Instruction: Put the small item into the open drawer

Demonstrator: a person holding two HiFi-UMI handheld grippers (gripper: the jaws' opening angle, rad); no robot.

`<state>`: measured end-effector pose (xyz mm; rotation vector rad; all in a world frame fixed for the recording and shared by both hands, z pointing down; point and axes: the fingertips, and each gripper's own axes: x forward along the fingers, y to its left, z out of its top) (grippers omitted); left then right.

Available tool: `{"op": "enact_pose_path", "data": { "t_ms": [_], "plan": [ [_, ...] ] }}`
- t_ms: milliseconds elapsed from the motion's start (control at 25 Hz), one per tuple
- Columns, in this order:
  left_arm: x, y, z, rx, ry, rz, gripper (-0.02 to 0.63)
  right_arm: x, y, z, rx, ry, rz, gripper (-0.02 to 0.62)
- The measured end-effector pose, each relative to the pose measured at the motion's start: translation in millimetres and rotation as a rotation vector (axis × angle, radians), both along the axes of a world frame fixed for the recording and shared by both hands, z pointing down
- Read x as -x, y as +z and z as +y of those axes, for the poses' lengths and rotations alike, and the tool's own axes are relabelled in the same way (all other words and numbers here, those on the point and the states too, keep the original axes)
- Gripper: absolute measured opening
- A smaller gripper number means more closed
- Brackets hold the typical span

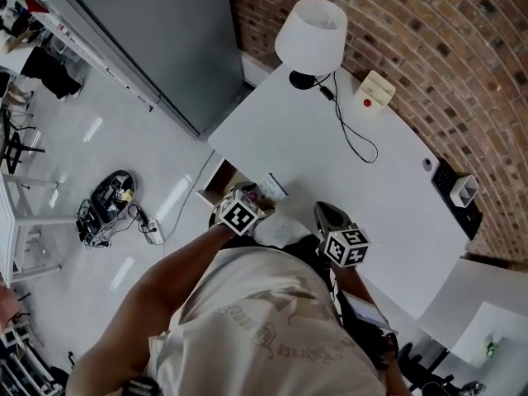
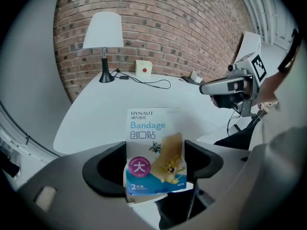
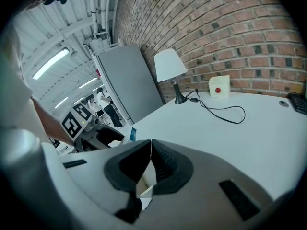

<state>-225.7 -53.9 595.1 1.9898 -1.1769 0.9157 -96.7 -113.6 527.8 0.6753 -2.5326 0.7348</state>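
— What's the left gripper (image 2: 156, 153) got hold of?

— A flat bandage packet (image 2: 153, 147). The two dark fingers (image 2: 103, 169) are closed in on its side edges, pinching the lower half, so they stand only as far apart as the packet is wide.

— Which way does it sit?

— On end. Its long axis runs straight out along the fingers, and the top edge with the brand name points away from the gripper, toward the lamp (image 2: 103, 30) and the brick wall (image 2: 192, 28). The printed face looks back at the gripper's camera.

— And where is that, over the desk?

— From above, the packet (image 1: 275, 186) is held at the near edge of the white desk (image 1: 388, 180), just ahead of the left gripper (image 1: 262, 198). The drawer (image 1: 214, 181) hangs open at that same edge, a little to the packet's left. I can't tell whether the packet touches anything below.

— The right gripper?

— The right gripper (image 3: 150, 152) has its fingers (image 3: 168, 164) pressed together at the tips, with nothing between them. It hovers close beside the other one, at the same edge of the desk.
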Motion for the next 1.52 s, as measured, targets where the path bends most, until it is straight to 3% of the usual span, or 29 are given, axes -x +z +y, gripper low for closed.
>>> {"op": "enact_pose_path", "data": {
  "t_ms": [880, 1240, 1520],
  "plan": [
    [106, 22, 86, 0.007, 0.001, 0.028, 0.377, 106, 6, 76, -0.002, -0.002, 0.033, 0.006],
    [111, 34, 109, 0.035, 0.062, 0.008, 0.377, 106, 11, 109, 0.011, 0.037, 0.033, 0.006],
    [100, 45, 119, 0.050, 0.187, -0.067, 0.377, 86, 25, 136, 0.050, 0.107, 0.026, 0.006]
  ]
}}
